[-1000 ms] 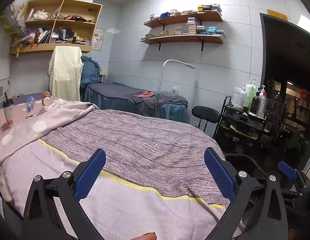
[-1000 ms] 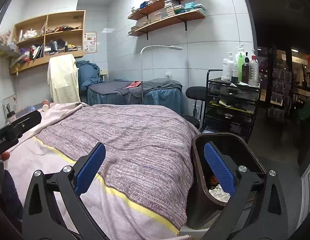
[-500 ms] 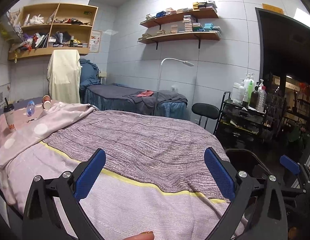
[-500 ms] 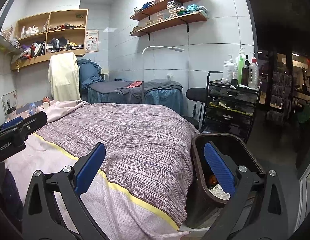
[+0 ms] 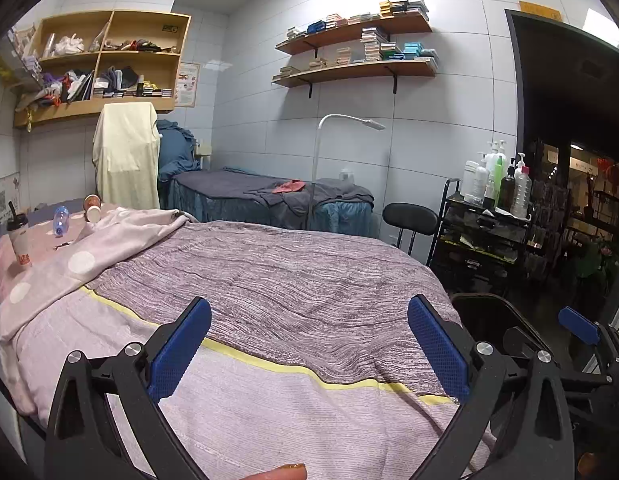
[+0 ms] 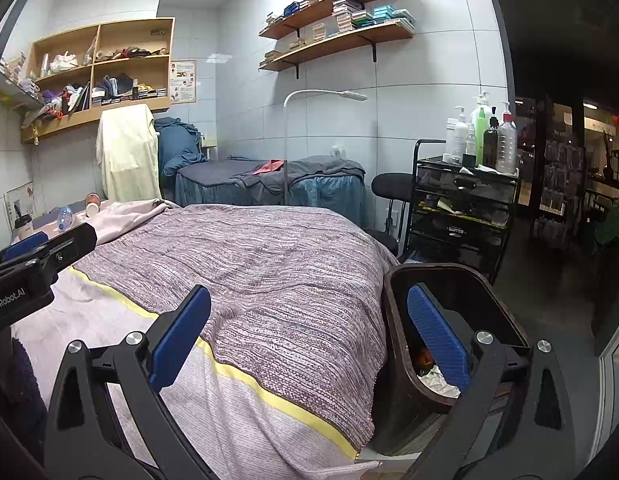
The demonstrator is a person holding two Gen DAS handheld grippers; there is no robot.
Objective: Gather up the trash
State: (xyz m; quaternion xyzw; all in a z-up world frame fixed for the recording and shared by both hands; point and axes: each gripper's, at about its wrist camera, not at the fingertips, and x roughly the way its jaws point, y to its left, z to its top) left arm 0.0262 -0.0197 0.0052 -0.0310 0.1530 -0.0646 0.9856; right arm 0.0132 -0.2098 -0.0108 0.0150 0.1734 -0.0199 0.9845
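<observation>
At the far left of the bed's head end, a tall white paper cup with a dark lid and straw (image 5: pixel 19 240) stood upright on the pink sheet, orange print on its side too blurred to read. Just right of it lay a small clear plastic bottle with a blue cap (image 5: pixel 61 215) on its side, and beyond that two round paper cups (image 5: pixel 92 208), tipped over and touching each other. A pale pink blanket with white dots (image 5: pixel 81 256) was bunched beside them.

The left tongs (image 5: pixel 309 354) hung spread wide over the bed covered by a mauve woven blanket with a yellow stripe (image 5: pixel 269 280), pinching nothing. In the right wrist view the side of that tool carried white lettering reading "GenRobot.AI" (its first letter cut off at the frame edge).

The right tongs (image 6: pixel 309 354) were likewise spread wide and empty, held over the bed's right corner. Just beside that corner stood a dark brown plastic waste bin (image 6: pixel 401 344), with crumpled white paper and something orange inside. Farther right, a black wire trolley (image 6: pixel 461 216) carried pump bottles whose labels could not be read, and a small white tag on one drawer was too small to make out.
</observation>
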